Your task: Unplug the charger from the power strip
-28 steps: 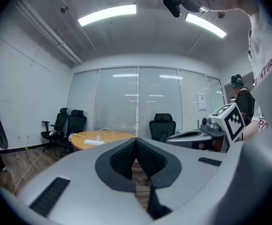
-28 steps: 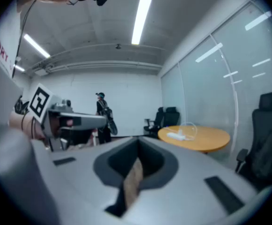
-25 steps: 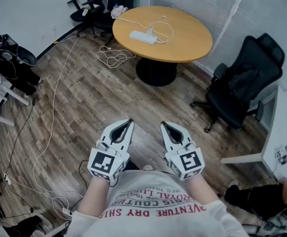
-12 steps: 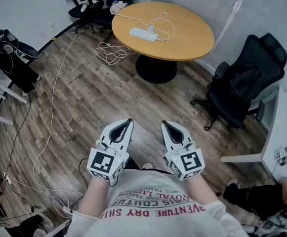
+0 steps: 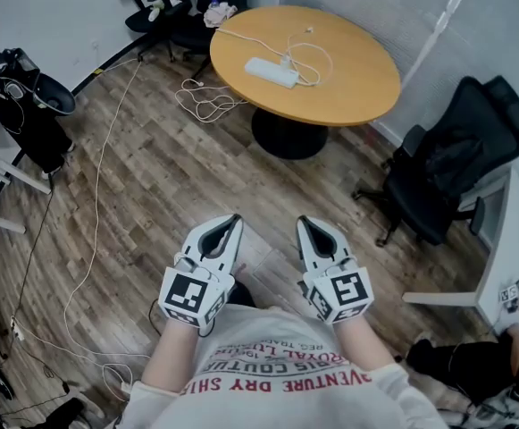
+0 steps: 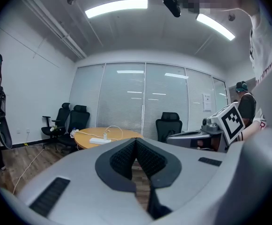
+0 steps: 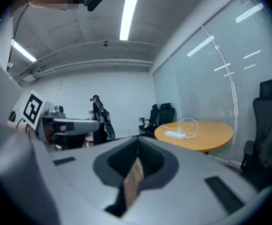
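Shirt (image 5: 277, 365) print partly reads "VENTURE DRY". Left tool (image 5: 226, 226) and right tool (image 5: 311, 229) are closed, empty. Ahead of them, the desk (image 5: 357, 70) and power strip (image 5: 272, 71) have drifted rightward.

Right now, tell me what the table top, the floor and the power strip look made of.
Table top: probably wood laminate, smooth satin finish; even orange-tan with no visible grain.
Floor: wood or wood-look planks, matte; streaked grey-brown boards with seams.
Power strip: likely moulded plastic, smooth; plain white block.
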`<state>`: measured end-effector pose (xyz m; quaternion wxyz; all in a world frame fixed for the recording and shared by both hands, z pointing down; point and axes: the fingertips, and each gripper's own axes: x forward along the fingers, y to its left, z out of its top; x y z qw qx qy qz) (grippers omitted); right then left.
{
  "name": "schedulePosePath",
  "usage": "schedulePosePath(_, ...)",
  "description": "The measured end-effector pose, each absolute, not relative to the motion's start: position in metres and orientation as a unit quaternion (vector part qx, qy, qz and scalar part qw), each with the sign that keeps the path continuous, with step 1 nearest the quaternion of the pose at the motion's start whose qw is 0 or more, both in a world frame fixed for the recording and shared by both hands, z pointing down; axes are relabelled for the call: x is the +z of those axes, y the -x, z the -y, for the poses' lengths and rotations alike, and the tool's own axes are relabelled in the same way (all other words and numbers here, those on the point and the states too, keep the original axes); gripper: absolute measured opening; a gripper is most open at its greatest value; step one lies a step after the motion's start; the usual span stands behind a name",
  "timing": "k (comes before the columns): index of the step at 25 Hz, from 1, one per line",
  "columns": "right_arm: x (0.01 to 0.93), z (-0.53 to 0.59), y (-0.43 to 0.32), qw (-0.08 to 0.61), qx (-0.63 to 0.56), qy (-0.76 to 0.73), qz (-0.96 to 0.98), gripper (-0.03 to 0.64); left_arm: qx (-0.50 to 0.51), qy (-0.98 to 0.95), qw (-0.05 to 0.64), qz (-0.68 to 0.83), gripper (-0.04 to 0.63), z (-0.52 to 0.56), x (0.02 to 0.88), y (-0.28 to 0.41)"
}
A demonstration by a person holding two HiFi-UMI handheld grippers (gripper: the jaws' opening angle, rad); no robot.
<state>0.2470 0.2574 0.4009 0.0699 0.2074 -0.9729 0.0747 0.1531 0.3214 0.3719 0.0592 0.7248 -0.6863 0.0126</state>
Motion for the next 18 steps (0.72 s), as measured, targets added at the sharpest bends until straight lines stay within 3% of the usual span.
schedulePosePath(18, 0.387, -0.189, -0.082, 0.077, 0.091, -0.287, 0.95, 0.029, 0.012, -0.76, 0.057, 0.648, 0.032, -0.252, 0.354, 0.036)
